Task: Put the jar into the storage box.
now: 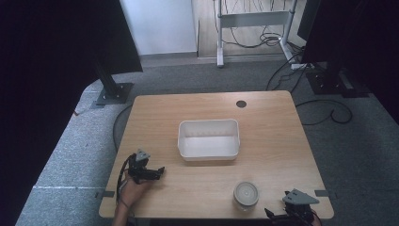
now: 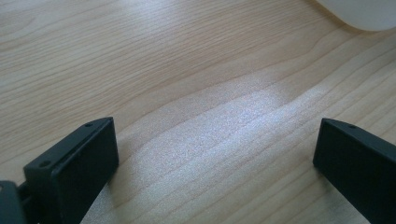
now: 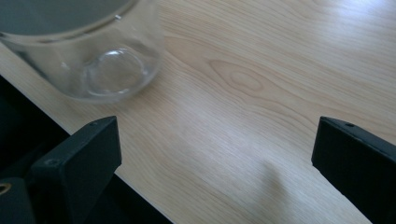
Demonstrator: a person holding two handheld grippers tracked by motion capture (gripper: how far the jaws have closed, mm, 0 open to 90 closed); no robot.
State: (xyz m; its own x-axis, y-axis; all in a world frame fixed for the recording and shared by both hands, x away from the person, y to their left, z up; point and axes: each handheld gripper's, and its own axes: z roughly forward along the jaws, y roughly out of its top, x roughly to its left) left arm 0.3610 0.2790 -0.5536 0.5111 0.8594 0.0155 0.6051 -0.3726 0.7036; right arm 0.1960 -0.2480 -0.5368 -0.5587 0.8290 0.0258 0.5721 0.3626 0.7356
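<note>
My left gripper (image 1: pixel 160 171) sits low over the near-left part of the table (image 1: pixel 277 141), the person's hand (image 1: pixel 133 189) wrapped round its body from the table's near edge. In the left gripper view the jaws stand wide apart with nothing between them but bare wood grain. A pale curved corner of the white tub (image 2: pixel 362 13) shows at the top right of that view, well ahead of the jaws.

My right gripper (image 1: pixel 273 214) is at the near-right edge of the table, its grey three-cornered plate (image 1: pixel 300 197) on top. In the right gripper view its jaws are also spread wide, holding nothing; wood surface lies between them, and the table's near edge cuts across the lower left, dark below it.

Glass jar (image 1: pixel 246 194): stands upright on the table near the front edge, just left of my right gripper and apart from it. From above I see its round pale top. In the right gripper view the jar (image 3: pixel 95 49) sits at upper left, clear glass, thick base visible through the wall, outside the jaws and not touching either one.

White tub (image 1: pixel 209 139): rectangular, open-topped, sitting in the middle of the table, beyond the jar and to the right of my left gripper. I see nothing lying in it.

Further out: a small dark round hole (image 1: pixel 241 103) in the tabletop near the far edge. Grey carpet floor (image 1: pixel 70 155) around the table, cables (image 1: pixel 329 115) trailing on it at far right, and a white metal frame (image 1: pixel 254 19) at the back.
</note>
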